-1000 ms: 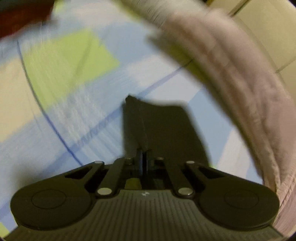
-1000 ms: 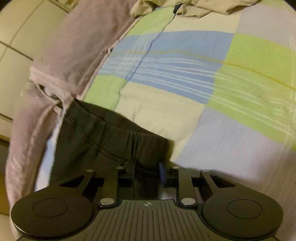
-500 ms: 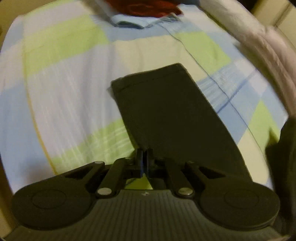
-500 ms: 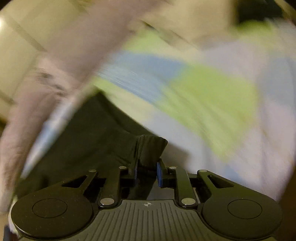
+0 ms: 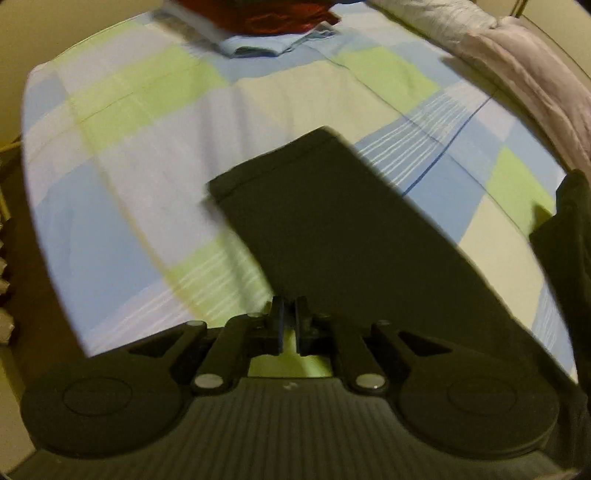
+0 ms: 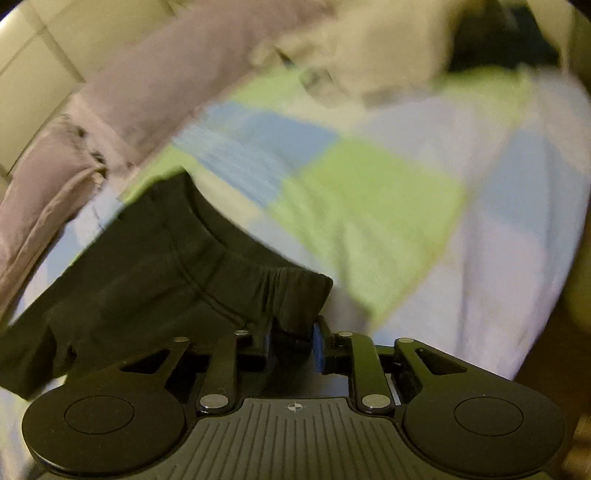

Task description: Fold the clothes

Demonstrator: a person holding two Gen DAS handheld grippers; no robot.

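Dark trousers (image 5: pixel 332 221) stretch flat over a checked bedsheet (image 5: pixel 140 147) of green, blue and white squares. In the left wrist view my left gripper (image 5: pixel 290 308) is shut on the near end of a trouser leg, and the leg's hem points away from me. In the right wrist view my right gripper (image 6: pixel 291 326) is shut on the gathered elastic waistband of the trousers (image 6: pixel 166 266), lifted a little above the sheet (image 6: pixel 369 192). At the right edge of the left wrist view hangs more dark cloth (image 5: pixel 565 236).
A pinkish-grey blanket (image 5: pixel 517 74) runs along the bed's far side by a tiled wall (image 6: pixel 37 55). A red garment on a light blue one (image 5: pixel 273 26) lies at the far end. A beige garment (image 6: pixel 369 44) sits crumpled at the other end.
Both grippers have swung round and lifted with the trousers held. The left view now looks along the leg spread over the sheet; the right view has shifted and blurred.
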